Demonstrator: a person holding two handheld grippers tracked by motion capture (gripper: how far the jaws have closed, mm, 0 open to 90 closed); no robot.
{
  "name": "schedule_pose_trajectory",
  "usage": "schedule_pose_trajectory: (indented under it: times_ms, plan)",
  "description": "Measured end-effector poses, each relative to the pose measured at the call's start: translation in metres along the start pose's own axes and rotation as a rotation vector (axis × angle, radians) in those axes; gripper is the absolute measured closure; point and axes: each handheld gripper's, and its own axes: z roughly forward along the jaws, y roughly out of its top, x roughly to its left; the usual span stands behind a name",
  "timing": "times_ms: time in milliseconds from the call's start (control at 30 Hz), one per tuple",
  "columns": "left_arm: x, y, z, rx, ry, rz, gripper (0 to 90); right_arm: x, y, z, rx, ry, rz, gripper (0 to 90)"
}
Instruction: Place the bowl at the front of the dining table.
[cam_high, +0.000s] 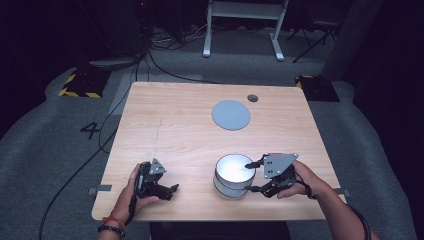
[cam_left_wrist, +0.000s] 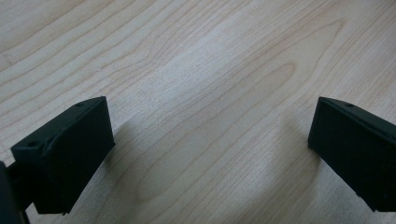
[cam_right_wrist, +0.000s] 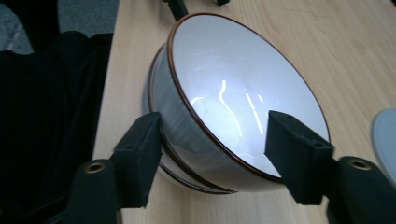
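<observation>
Where right gripper fingers straddle, bowl rim sits.

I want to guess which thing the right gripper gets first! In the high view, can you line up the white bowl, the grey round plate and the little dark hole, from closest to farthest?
From the right gripper:
1. White bowl, right between its jaws, near edge.
2. Grey round plate, farther back, mid-table.
3. Little dark hole, farthest, near the far edge.
</observation>
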Motion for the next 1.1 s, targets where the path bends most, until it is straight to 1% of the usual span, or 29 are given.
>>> schedule_pose_trajectory:
  times_ms: [67, 200, 333, 433, 467, 500, 533, 633, 733, 800, 833, 867, 967, 1100]
  plan:
    - [0.0, 0.0, 0.0, 0.0, 0.0, 0.0, 0.3, -0.001, 0.002, 0.001, 0.003, 0.032, 0.004, 45.5]
    - [0.0, 0.0, 0.0, 0.0, 0.0, 0.0, 0.3, -0.004, 0.007, 0.004, 0.024, 0.103, -0.002, 53.7]
    - [0.0, 0.0, 0.0, 0.001, 0.005, 0.005, 0.2, -0.009, 0.014, 0.009, 0.041, 0.206, 0.001, 65.2]
    - [0.0, 0.0, 0.0, 0.0, 0.005, 0.005, 0.2, -0.01, 0.017, 0.02, 0.065, 0.286, 0.008, 73.6]
    - [0.0, 0.0, 0.0, 0.001, 0.002, 0.004, 0.2, -0.011, 0.017, 0.023, 0.062, 0.307, 0.008, 76.5]
    - [0.0, 0.0, 0.0, 0.001, 0.002, 0.004, 0.2, -0.011, 0.017, 0.023, 0.062, 0.307, 0.008, 76.5]
    - [0.0, 0.0, 0.0, 0.001, 0.006, 0.006, 0.2, -0.013, 0.019, 0.027, 0.048, 0.348, 0.018, 79.4]
    - [0.0, 0.0, 0.0, 0.001, 0.002, 0.003, 0.3, -0.013, 0.019, 0.028, 0.044, 0.356, 0.029, 79.4]
    - [0.001, 0.001, 0.0, 0.006, 0.004, 0.011, 0.2, -0.018, 0.015, 0.024, -0.003, 0.381, 0.092, 81.1]
    - [0.001, 0.001, 0.0, 0.006, 0.005, 0.011, 0.2, -0.02, 0.013, 0.023, -0.02, 0.395, 0.123, 81.6]
    - [0.001, 0.001, 0.0, 0.007, 0.004, 0.01, 0.2, -0.02, 0.013, 0.023, -0.02, 0.395, 0.123, 81.6]
    - [0.0, 0.001, 0.0, 0.01, -0.011, 0.002, 0.2, -0.022, 0.014, 0.02, -0.04, 0.391, 0.142, 82.4]
    - [0.0, 0.001, 0.0, 0.01, -0.01, 0.002, 0.2, -0.022, 0.016, 0.02, -0.038, 0.384, 0.136, 82.3]
    - [0.0, 0.001, 0.0, 0.01, -0.01, 0.002, 0.2, -0.022, 0.015, 0.02, -0.042, 0.388, 0.151, 82.5]
